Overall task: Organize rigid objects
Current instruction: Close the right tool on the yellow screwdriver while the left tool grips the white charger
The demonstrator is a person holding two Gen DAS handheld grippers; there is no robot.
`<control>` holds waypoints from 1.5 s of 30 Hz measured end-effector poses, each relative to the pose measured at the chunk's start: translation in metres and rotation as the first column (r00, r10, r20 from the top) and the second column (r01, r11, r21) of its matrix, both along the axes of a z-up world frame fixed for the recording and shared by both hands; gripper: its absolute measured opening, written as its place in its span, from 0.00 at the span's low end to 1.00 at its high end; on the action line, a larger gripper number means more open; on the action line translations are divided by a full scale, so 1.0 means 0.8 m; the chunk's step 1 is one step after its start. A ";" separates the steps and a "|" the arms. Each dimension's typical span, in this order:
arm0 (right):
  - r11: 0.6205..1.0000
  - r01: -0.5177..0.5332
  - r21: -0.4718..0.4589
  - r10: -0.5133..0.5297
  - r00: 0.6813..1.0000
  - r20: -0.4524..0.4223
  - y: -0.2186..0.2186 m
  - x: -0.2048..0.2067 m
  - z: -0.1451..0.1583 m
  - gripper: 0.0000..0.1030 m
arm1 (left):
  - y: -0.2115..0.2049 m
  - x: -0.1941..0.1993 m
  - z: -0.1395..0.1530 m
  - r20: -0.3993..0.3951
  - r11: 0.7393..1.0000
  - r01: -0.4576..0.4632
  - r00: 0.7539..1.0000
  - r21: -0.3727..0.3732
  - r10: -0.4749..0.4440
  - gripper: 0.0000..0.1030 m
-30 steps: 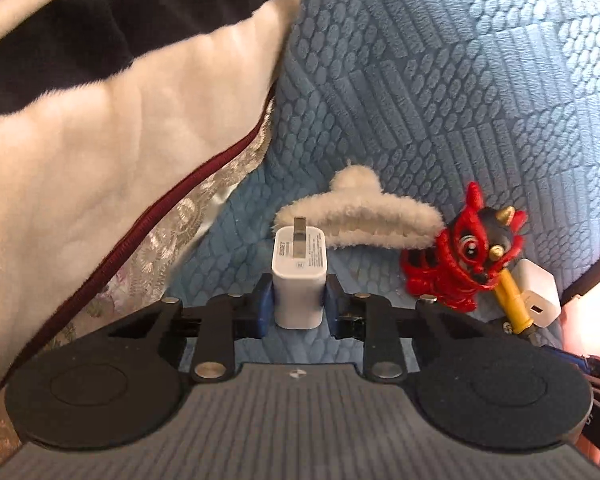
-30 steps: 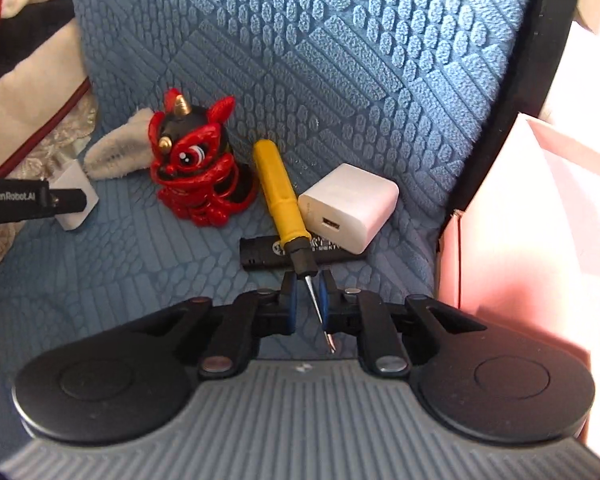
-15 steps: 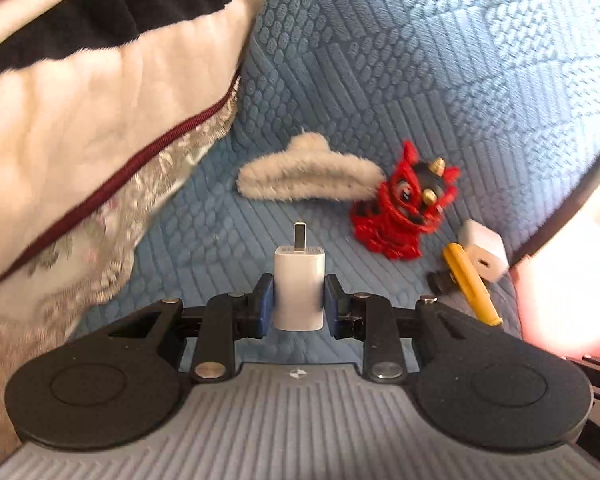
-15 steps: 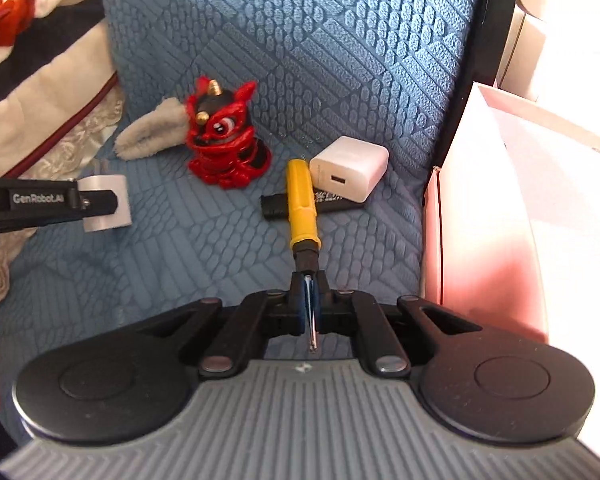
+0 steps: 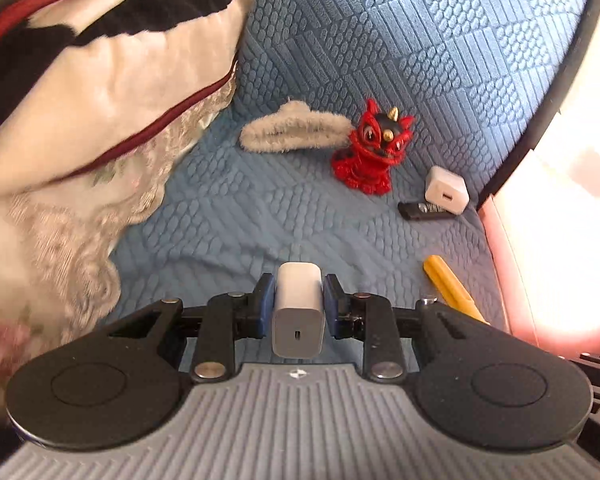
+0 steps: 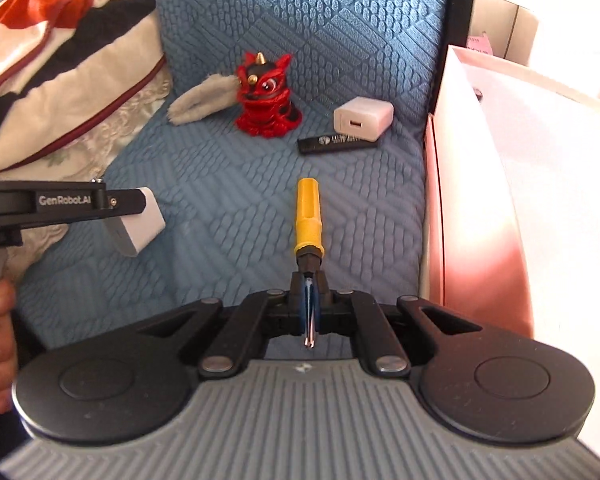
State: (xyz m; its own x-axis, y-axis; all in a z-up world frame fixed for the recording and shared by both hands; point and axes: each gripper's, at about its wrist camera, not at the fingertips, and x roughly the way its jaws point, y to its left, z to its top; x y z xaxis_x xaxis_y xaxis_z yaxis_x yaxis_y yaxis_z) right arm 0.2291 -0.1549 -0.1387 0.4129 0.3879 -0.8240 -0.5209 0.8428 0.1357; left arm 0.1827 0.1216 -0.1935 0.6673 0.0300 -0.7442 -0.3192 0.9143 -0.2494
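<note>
Moved: both grippers have drawn back from the seat and risen; the toys look smaller than a second ago.
Blanket (image 5: 100, 92): bunched at far left on the blue cushion (image 5: 228, 216).
Left gripper (image 5: 298, 306): clamped on a white charger (image 5: 298, 312), held off the cushion.
Fuzzy clip (image 5: 292, 132): touching the red lion figurine (image 5: 370, 152).
Second charger (image 6: 362, 117): resting beside a black stick (image 6: 336, 144).
Right gripper (image 6: 309, 306): pinching the screwdriver (image 6: 308, 216) shaft, yellow handle pointing away.
Pink box (image 6: 480, 216): far right.
</note>
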 end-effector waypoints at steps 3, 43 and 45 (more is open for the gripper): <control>1.000 0.012 0.019 -0.012 1.000 -0.015 -0.013 -0.019 0.005 0.07 | -0.012 -0.020 0.000 -0.011 1.000 0.030 0.999 -0.009 -0.030 0.30; 0.999 0.012 -0.053 -0.013 0.999 -0.034 0.003 -0.005 -0.042 0.27 | -0.016 -0.003 -0.028 -0.022 0.999 0.022 0.999 -0.047 -0.023 0.54; 0.999 0.024 -0.038 -0.026 0.999 -0.043 0.001 -0.003 -0.043 0.27 | -0.021 -0.002 -0.027 -0.018 0.999 0.037 0.999 -0.022 -0.038 0.53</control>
